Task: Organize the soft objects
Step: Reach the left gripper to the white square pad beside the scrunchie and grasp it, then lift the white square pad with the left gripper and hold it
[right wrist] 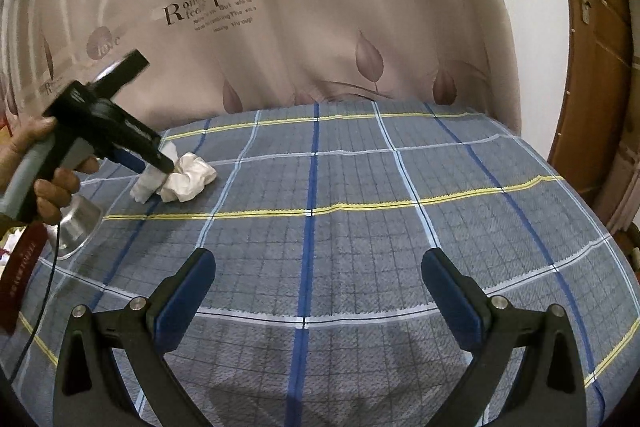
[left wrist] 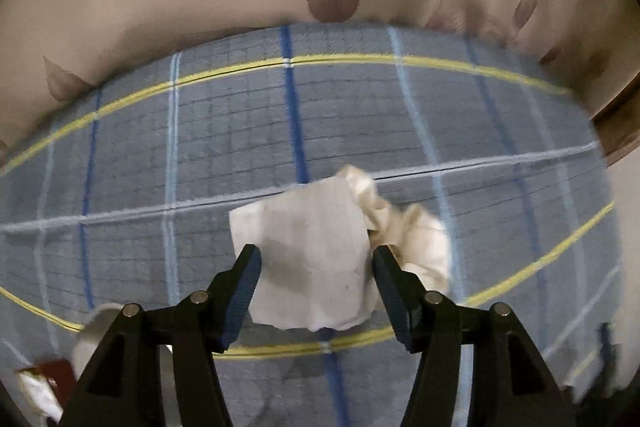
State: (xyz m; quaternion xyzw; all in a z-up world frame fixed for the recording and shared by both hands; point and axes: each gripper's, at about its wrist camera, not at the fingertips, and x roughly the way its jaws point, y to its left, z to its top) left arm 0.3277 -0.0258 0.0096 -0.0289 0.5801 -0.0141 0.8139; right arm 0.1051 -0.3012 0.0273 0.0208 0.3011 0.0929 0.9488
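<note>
Crowding the white cloth (right wrist: 188,181): steel bowl (right wrist: 76,227), red box (right wrist: 18,275).

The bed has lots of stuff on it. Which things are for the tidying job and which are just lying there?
For the job:
- white cloth, between the left gripper's open fingers
- crumpled white cloth beside it
- right gripper, open, nothing in it

Just lying about:
- shiny metal bowl
- red box
- curtain
- wooden door

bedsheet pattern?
Grey-blue plaid bedsheet: a fine dark grid crossed by blue, white and yellow stripes. Clearest in the right wrist view.
</note>
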